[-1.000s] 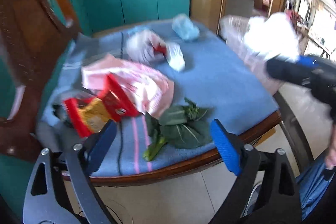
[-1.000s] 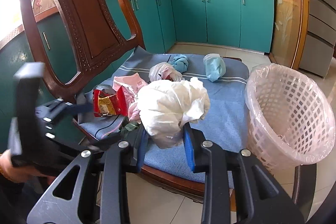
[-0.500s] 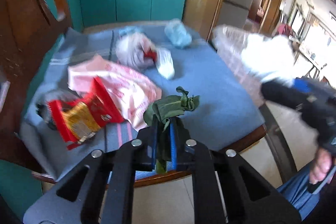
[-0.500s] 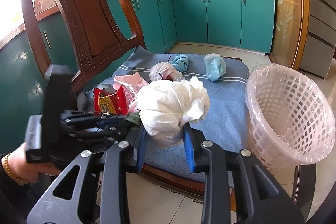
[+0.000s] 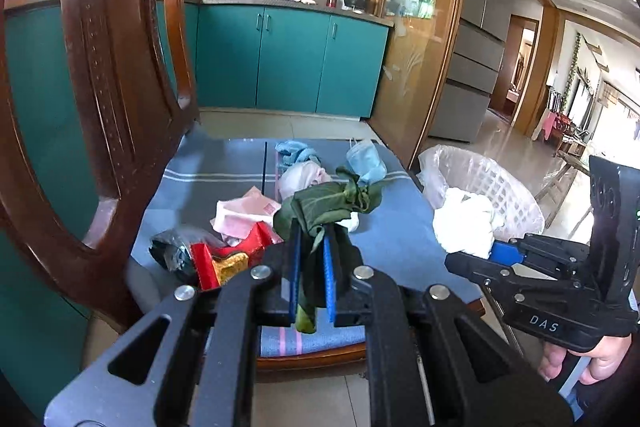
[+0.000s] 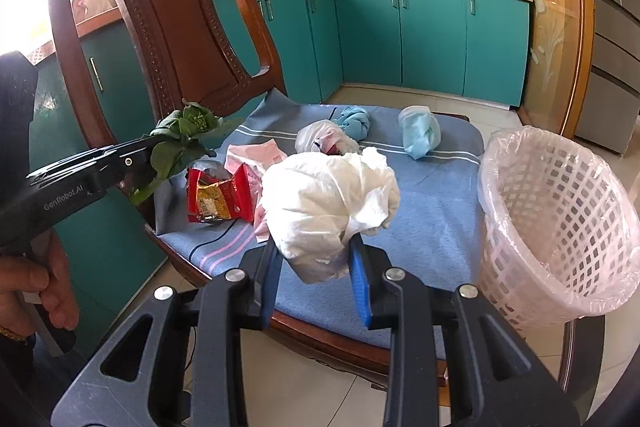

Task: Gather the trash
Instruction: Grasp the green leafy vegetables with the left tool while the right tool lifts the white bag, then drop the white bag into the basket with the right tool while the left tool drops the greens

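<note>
Two handheld grippers, each loaded. Left gripper [image 5: 312, 279]: blue pads pressed together on a bunch of wilted green leaves [image 5: 328, 207], stalk hanging below the pads, leaves raised clear of the cushion above its near edge; seen from the right wrist view as the left gripper [image 6: 138, 155] at the cushion's left edge with the leaves [image 6: 180, 143] sticking up past the fingertips. Right gripper [image 6: 316, 267]: pads pinching a crumpled white plastic bag [image 6: 332, 199], held off the cushion over its near edge, just left of the basket; in the left wrist view the same bag [image 5: 464, 223] sits in front of the basket rim. Carrier: blue striped cushion [image 6: 432, 211] on a wooden chair [image 6: 168, 7]. Items lying on the cushion: red and yellow snack wrapper [image 6: 218, 197] near the left edge; pink bag [image 6: 256, 157] touching it behind; grey translucent bag [image 6: 324, 139] toward the middle rear; crumpled blue cloth [image 6: 354, 119] just behind that; light blue bundle [image 6: 418, 133] near the rear right corner; dark crumpled film [image 5: 172, 251] beside the wrapper at the left edge. Receptacle: white lattice waste basket [image 6: 560, 219] with clear liner, on the floor just beside the cushion's right edge.
</note>
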The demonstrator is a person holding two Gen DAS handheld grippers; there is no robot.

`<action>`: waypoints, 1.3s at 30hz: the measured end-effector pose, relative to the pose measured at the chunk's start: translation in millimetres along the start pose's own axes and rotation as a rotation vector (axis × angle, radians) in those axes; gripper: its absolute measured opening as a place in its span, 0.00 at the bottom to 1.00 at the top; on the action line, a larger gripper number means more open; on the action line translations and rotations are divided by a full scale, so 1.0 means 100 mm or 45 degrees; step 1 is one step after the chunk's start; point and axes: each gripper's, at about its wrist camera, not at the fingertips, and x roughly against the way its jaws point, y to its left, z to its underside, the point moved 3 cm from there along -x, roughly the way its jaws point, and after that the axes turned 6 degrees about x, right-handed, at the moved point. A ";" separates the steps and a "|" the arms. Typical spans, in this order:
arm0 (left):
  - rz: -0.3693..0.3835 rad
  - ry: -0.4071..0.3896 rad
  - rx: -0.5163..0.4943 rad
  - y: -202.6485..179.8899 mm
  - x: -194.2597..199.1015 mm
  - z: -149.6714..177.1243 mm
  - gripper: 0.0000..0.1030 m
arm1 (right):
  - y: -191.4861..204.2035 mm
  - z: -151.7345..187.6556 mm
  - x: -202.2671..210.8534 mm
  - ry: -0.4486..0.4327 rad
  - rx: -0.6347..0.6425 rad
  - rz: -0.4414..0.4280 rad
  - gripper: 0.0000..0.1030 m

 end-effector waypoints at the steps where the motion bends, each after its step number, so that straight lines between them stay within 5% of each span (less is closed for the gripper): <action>1: -0.001 0.004 -0.002 -0.01 0.02 0.02 0.11 | 0.00 0.00 0.00 0.001 0.001 -0.002 0.30; 31: -0.004 0.032 -0.012 -0.03 -0.02 0.04 0.11 | -0.01 0.00 0.00 0.001 0.003 0.008 0.30; 36: -0.007 0.039 -0.014 -0.02 -0.03 0.05 0.11 | -0.42 -0.12 0.17 -0.083 -0.077 0.119 0.30; 39: -0.010 0.044 -0.016 -0.01 -0.04 0.07 0.11 | -0.98 -0.19 0.31 -0.141 -0.231 0.233 0.30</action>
